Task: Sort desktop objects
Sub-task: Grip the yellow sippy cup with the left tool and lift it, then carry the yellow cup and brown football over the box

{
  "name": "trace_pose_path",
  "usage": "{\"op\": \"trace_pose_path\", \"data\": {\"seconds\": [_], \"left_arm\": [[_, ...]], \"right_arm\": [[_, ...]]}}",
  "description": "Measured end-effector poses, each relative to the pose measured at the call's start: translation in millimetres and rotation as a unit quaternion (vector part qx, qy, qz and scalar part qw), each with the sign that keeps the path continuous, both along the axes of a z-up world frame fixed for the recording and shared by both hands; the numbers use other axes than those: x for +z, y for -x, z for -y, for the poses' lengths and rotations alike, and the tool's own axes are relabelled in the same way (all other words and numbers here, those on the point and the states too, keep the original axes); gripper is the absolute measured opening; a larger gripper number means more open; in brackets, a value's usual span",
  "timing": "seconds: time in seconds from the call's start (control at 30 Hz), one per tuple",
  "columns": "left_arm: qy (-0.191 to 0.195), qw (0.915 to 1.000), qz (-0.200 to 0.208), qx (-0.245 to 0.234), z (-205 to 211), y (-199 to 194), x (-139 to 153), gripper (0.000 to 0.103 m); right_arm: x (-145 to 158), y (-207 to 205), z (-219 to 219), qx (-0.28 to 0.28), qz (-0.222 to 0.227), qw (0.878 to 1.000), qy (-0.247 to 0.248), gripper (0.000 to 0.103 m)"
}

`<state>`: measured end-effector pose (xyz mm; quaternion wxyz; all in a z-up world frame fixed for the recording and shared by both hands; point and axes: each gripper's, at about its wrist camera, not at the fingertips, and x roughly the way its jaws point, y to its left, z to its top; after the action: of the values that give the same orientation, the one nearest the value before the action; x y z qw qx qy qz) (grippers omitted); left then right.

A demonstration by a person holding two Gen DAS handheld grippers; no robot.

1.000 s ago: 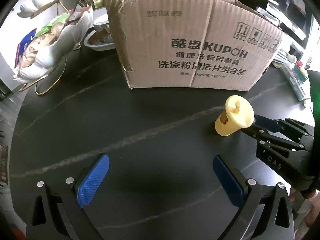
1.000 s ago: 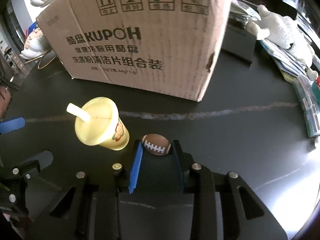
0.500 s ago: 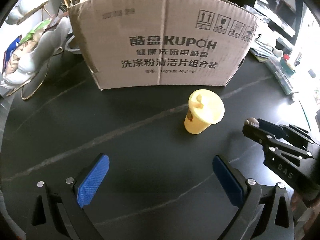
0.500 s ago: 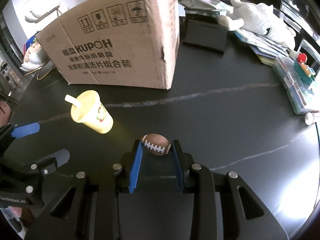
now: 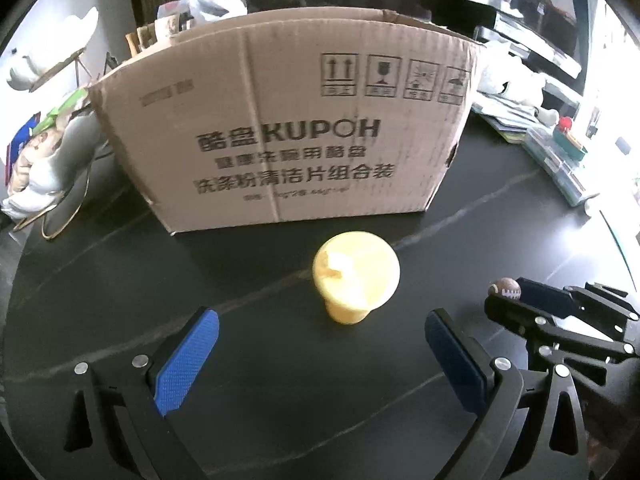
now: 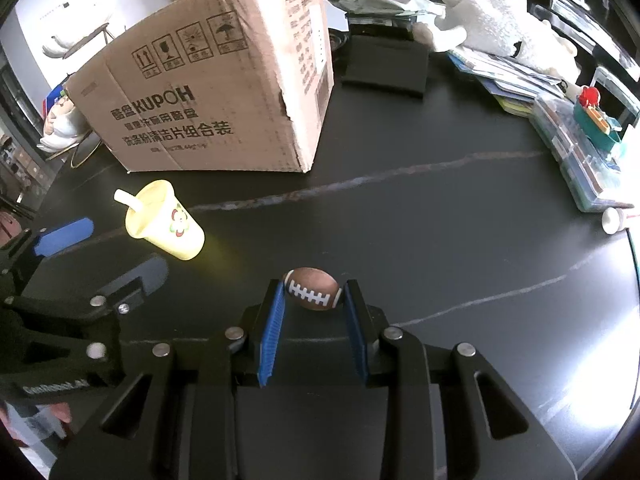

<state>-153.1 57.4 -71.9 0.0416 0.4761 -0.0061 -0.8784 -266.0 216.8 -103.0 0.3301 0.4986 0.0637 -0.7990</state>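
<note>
A yellow toy cup (image 5: 355, 278) with a straw stands on the black table in front of the cardboard box (image 5: 288, 136). My left gripper (image 5: 320, 344) is open, its blue pads on either side just short of the cup. My right gripper (image 6: 314, 294) is shut on a small brown toy football (image 6: 314, 289) and holds it above the table, right of the cup (image 6: 166, 222). The football (image 5: 505, 289) and right gripper also show at the right of the left wrist view. The box (image 6: 216, 100) stands behind the cup.
A white shell-shaped stand with snacks (image 5: 44, 152) is left of the box. Plastic cases and books (image 6: 576, 148), a white plush toy (image 6: 500, 36) and a black pouch (image 6: 386, 66) line the right and back of the table.
The left gripper has swung toward the cup, which now sits centred between its open pads. The right gripper has drawn back and away from the cup with the football in it.
</note>
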Motion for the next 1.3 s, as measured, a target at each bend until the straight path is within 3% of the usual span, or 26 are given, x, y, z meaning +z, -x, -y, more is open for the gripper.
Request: {"op": "trace_pose_path", "data": {"seconds": [0.2,0.43,0.6,1.3], "left_arm": [[-0.009,0.9998,0.015,0.007,-4.1,13.8,-10.8,0.089],[-0.015,0.9988,0.047,-0.006,-8.6,27.4,-28.2,0.045],[-0.016,0.9986,0.048,-0.017,-12.8,33.3,-29.9,0.029],[0.003,0.9999,0.009,-0.006,-23.1,21.4,-7.1,0.029]], "right_arm": [[-1.9,3.4,-3.4,0.0,0.004,1.0,0.007,0.027],[-6.3,6.6,-5.3,0.0,0.01,1.0,0.011,0.028],[-9.1,7.4,-3.9,0.004,0.013,1.0,0.01,0.028],[-0.6,0.8,3.3,0.008,0.007,1.0,0.012,0.028]]}}
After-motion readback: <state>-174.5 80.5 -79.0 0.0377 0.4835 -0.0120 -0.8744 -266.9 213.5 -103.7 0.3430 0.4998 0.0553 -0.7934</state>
